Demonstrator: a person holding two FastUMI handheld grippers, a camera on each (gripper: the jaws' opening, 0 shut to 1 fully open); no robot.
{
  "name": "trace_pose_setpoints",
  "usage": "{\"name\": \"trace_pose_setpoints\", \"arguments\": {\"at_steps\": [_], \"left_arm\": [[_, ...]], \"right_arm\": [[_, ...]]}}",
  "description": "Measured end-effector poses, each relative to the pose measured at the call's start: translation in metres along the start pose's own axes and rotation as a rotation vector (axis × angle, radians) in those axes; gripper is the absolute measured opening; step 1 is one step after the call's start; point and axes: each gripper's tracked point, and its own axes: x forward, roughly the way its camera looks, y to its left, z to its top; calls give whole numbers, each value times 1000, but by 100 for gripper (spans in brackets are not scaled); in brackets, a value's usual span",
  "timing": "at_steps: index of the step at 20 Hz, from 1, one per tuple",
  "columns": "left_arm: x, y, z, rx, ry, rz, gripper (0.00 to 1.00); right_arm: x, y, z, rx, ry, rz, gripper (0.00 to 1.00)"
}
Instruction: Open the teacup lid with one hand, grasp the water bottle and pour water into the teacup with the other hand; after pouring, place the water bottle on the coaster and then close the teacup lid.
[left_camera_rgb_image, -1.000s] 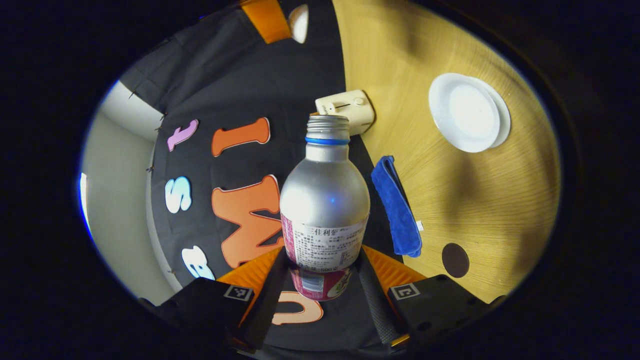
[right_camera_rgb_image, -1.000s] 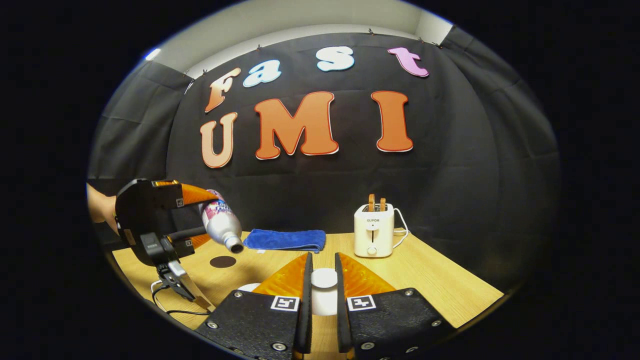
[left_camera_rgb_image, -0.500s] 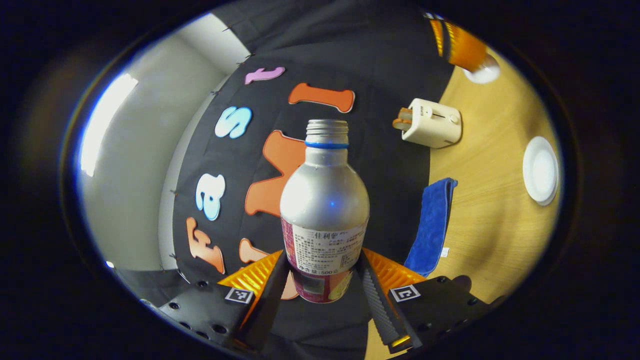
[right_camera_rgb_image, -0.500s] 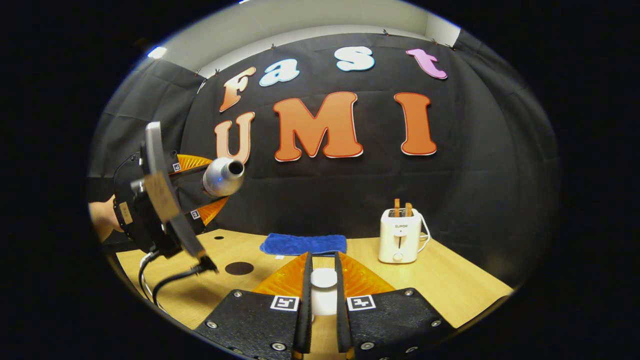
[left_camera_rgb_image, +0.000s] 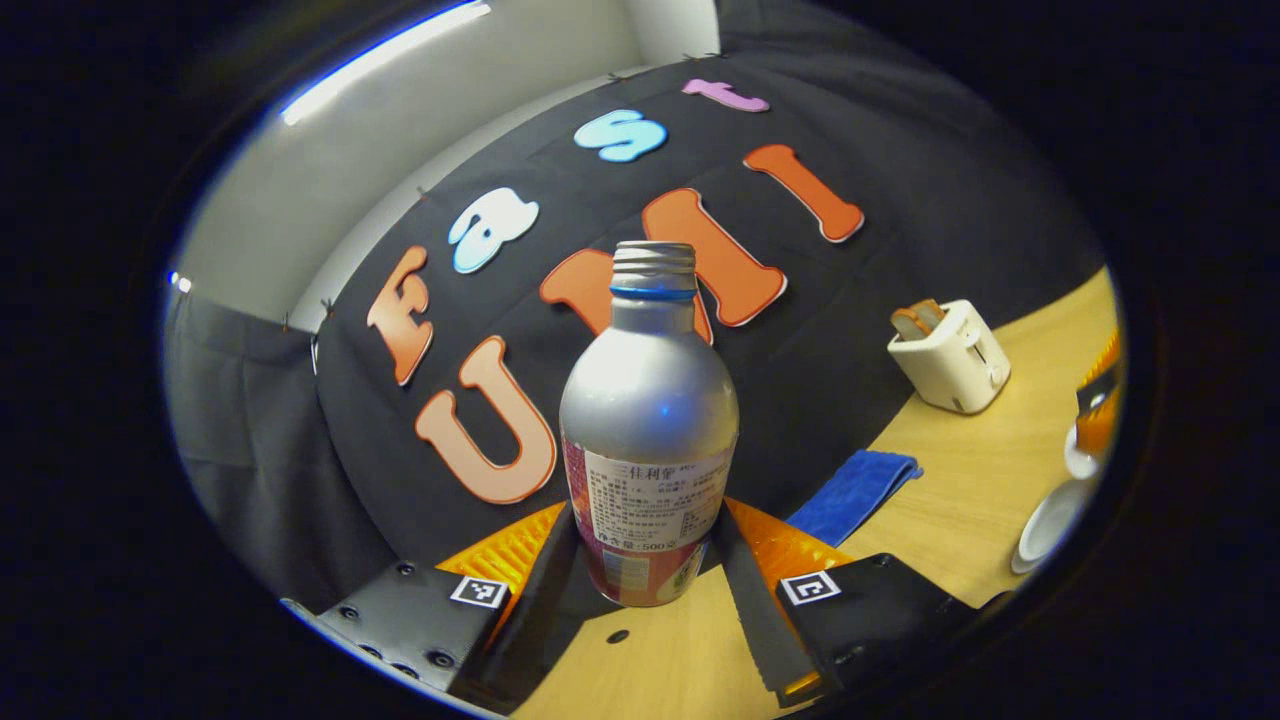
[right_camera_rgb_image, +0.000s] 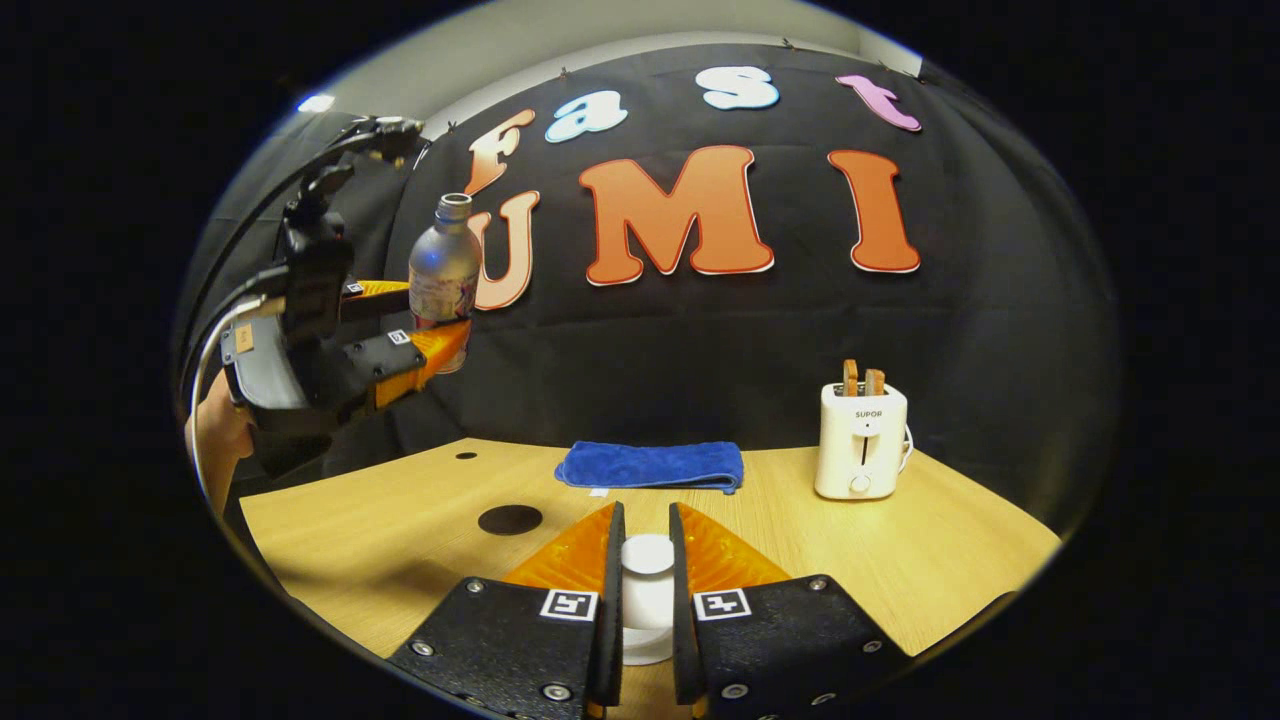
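Black cloth backs the booth, and below it I see a pale wooden counter (right_camera_rgb_image: 880, 560) carrying the few things I'm working with. From the right gripper view, my left gripper (right_camera_rgb_image: 425, 325) is raised high above the counter's left end, a hand (right_camera_rgb_image: 215, 440) behind it, and both its fingers press on the lower body of the water bottle (right_camera_rgb_image: 443, 265), which stands upright in the air with its mouth uncapped. The left gripper view shows the same hold up close: the silver bottle sits between the two fingers (left_camera_rgb_image: 745, 590), clamped at the labelled band near its base.

My right gripper (right_camera_rgb_image: 645, 590) hangs low over the counter's near edge. Its fingers are nearly together and squeeze the white knob of the teacup lid (right_camera_rgb_image: 647, 595) from both sides. In the left gripper view the teacup (left_camera_rgb_image: 1045, 525) shows at the far right edge as a white rim; I cannot tell from there whether the lid is touching it.

On the counter, a dark round coaster (right_camera_rgb_image: 510, 519) lies bare toward the left. A folded blue cloth (right_camera_rgb_image: 650, 466) lies against the back edge, and a white toaster (right_camera_rgb_image: 862, 440) with two slices in its slots stands to the cloth's right.
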Motion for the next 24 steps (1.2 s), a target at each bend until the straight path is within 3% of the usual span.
{"name": "trace_pose_setpoints", "arguments": {"at_steps": [3,7,21,24], "left_arm": [[5,7,-23,-161,61,-5,84],[18,-1,-56,-281,145,-27,84],[25,-28,-112,-404,259,-46,84],[27,-38,-135,-489,322,-64,81]], "right_arm": [[8,4,-15,-2,26,1,20],[17,11,-33,-6,66,7,21],[30,21,-71,-58,137,20,21],[32,19,-71,-65,139,25,22]]}}
